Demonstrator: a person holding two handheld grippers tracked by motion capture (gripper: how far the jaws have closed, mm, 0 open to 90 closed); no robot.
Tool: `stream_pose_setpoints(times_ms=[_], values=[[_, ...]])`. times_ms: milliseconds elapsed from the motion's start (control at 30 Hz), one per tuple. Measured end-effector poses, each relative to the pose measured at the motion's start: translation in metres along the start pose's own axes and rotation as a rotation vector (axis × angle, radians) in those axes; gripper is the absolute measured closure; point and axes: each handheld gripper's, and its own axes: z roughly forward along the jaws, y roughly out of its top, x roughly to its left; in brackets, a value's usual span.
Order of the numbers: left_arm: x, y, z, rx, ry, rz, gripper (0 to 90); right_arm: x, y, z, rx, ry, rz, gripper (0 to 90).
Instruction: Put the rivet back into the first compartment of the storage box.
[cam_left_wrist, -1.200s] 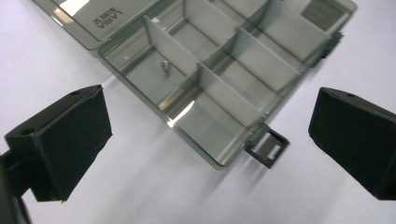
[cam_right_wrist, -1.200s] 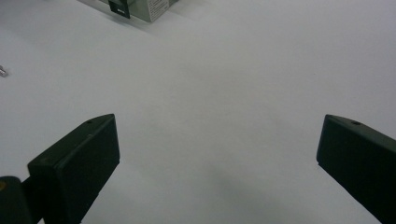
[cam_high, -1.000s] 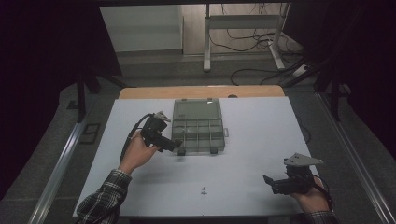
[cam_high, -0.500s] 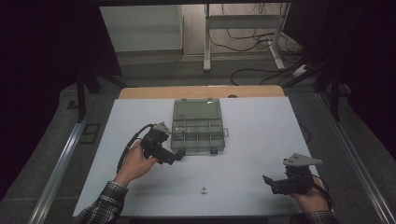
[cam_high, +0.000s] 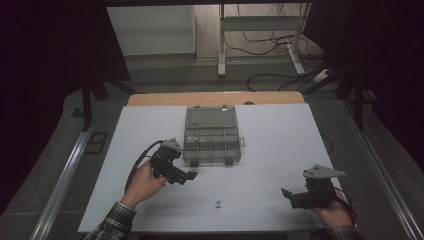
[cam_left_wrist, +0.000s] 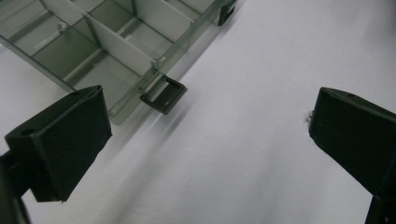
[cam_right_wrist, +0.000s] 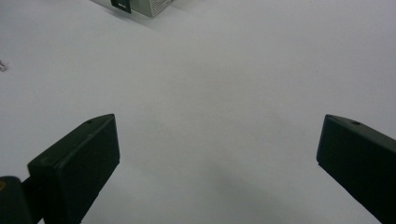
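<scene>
High view: one open box (cam_high: 212, 135) sits mid-table (cam_high: 270, 150), two small screws (cam_high: 218, 204) near the front edge. The left gripper (cam_high: 189, 176) has pulled back from the box toward the person; the right gripper (cam_high: 285, 192) rests unmoved. Left gripper view: jaws spread, box latch (cam_left_wrist: 163, 94) between them. Right gripper view: jaws spread over bare table.

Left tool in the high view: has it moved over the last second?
Yes. The left tool has drawn back toward the person and slightly right, away from the clear plastic compartment box, which has stayed put on the white table.
</scene>
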Motion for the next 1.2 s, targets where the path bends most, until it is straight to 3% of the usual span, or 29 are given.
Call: stream_pose_setpoints(times_ms=[100,367,700,967,1200], values=[[-0.007,0.001,0.003,0.026,-0.019,0.014,0.0,0.000,0.000,0.000,-0.001,0.001,-0.001,0.0],[-0.028,0.005,0.017,0.081,-0.005,0.060,0.0,-0.002,0.000,-0.001,-0.005,0.001,0.003,0.0],[-0.049,0.011,0.042,0.180,-0.013,0.148,0.0,-0.002,0.000,0.000,-0.001,0.008,-0.001,0.0],[-0.063,0.018,0.058,0.213,-0.024,0.201,0.2,-0.001,0.000,0.000,0.000,0.011,-0.003,0.0],[-0.073,0.021,0.072,0.257,-0.026,0.245,10.5,0.000,0.000,0.001,0.005,0.016,-0.007,0.0]])
